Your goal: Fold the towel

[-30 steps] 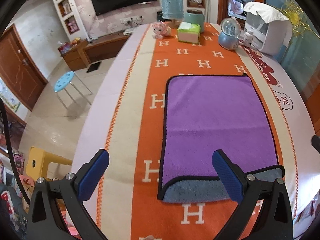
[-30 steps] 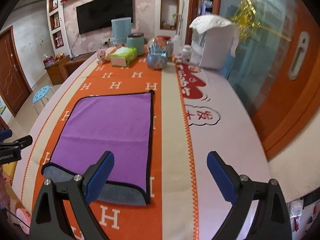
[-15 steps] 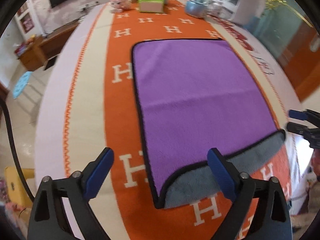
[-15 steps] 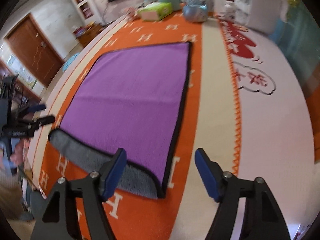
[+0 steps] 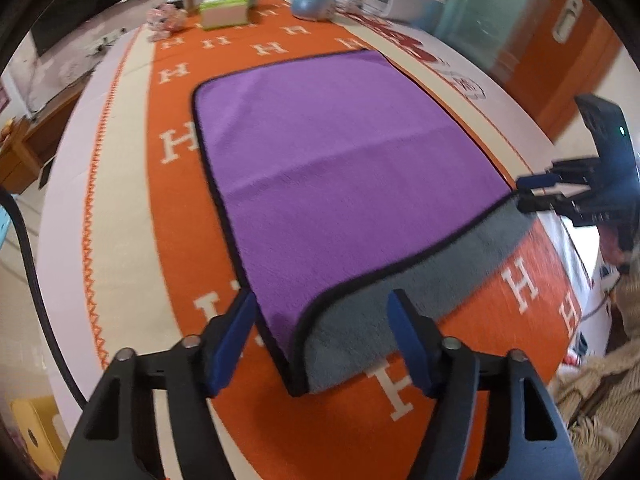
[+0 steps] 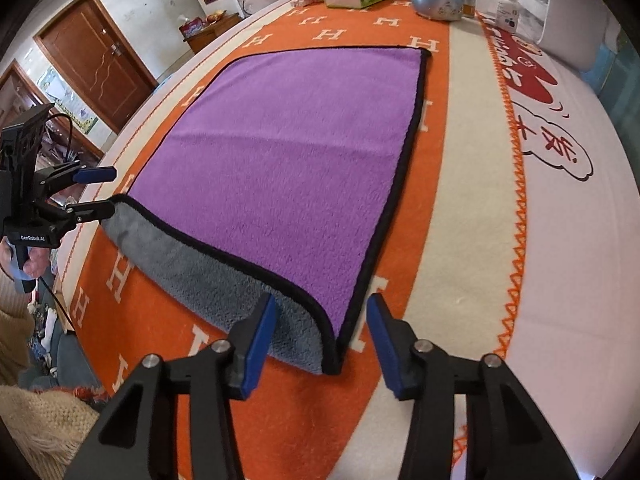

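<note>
On the desk (image 5: 120, 200), left to right: left gripper (image 5: 320, 344), fingers apart, straddles the towel (image 5: 340, 160) near-left corner; right gripper (image 6: 320, 336), likewise agape, straddles the near-right. Pinching only the purple top layer could skew the fold.

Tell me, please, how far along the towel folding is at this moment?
Done: the towel already lies folded once, purple over grey, on the orange blanket. In hand: the left gripper and right gripper are open, each straddling a near corner. Left: grasping the corners and making the next fold.
</note>
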`<state>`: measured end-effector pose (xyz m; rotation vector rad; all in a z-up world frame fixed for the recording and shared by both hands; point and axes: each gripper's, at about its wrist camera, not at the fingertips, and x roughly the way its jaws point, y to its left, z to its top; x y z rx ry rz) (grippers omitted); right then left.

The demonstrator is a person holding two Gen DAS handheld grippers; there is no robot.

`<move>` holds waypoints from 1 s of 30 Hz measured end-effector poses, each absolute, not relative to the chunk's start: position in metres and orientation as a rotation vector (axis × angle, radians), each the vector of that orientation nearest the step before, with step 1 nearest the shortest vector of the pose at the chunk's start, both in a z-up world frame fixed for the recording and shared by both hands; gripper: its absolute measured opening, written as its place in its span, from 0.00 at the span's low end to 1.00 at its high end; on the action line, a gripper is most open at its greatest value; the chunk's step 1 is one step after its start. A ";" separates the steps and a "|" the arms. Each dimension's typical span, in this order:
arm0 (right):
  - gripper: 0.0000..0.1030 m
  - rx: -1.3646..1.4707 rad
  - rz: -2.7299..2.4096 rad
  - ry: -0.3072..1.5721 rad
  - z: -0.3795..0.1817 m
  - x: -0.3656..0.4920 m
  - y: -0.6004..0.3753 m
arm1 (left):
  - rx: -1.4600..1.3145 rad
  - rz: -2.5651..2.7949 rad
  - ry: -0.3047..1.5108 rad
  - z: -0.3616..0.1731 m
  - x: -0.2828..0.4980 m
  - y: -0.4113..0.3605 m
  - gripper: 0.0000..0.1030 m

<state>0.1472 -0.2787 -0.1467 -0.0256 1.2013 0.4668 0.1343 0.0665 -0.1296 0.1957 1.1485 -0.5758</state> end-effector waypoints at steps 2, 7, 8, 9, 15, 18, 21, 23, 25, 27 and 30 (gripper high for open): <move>0.36 -0.022 0.478 1.204 -0.148 0.147 -0.279 | 0.213 -0.586 1.161 -0.132 0.134 0.065 0.56; 0.26 -0.021 0.507 1.204 -0.147 0.145 -0.280 | 0.221 -0.601 1.175 -0.134 0.134 0.066 0.55; 0.24 -0.023 0.511 1.203 -0.146 0.145 -0.279 | 0.218 -0.605 1.177 -0.134 0.134 0.067 0.55; 0.22 -0.026 0.515 1.202 -0.146 0.144 -0.279 | 0.215 -0.607 1.180 -0.133 0.134 0.067 0.55; 0.18 -0.051 0.519 1.195 -0.144 0.142 -0.276 | 0.228 -0.621 1.207 -0.137 0.135 0.067 0.46; 0.17 -0.056 0.517 1.189 -0.143 0.141 -0.276 | 0.234 -0.626 1.223 -0.140 0.135 0.065 0.39; 0.17 -0.058 0.514 1.182 -0.142 0.140 -0.276 | 0.239 -0.622 1.232 -0.142 0.137 0.064 0.34; 0.17 -0.058 0.512 1.180 -0.141 0.140 -0.276 | 0.229 -0.620 1.235 -0.142 0.137 0.065 0.31; 0.17 -0.057 0.511 1.177 -0.141 0.140 -0.276 | 0.215 -0.616 1.238 -0.141 0.139 0.068 0.29; 0.17 -0.055 0.509 1.176 -0.141 0.140 -0.277 | 0.206 -0.612 1.240 -0.140 0.140 0.070 0.24; 0.17 -0.054 0.510 1.174 -0.140 0.140 -0.276 | 0.204 -0.610 1.247 -0.142 0.139 0.072 0.13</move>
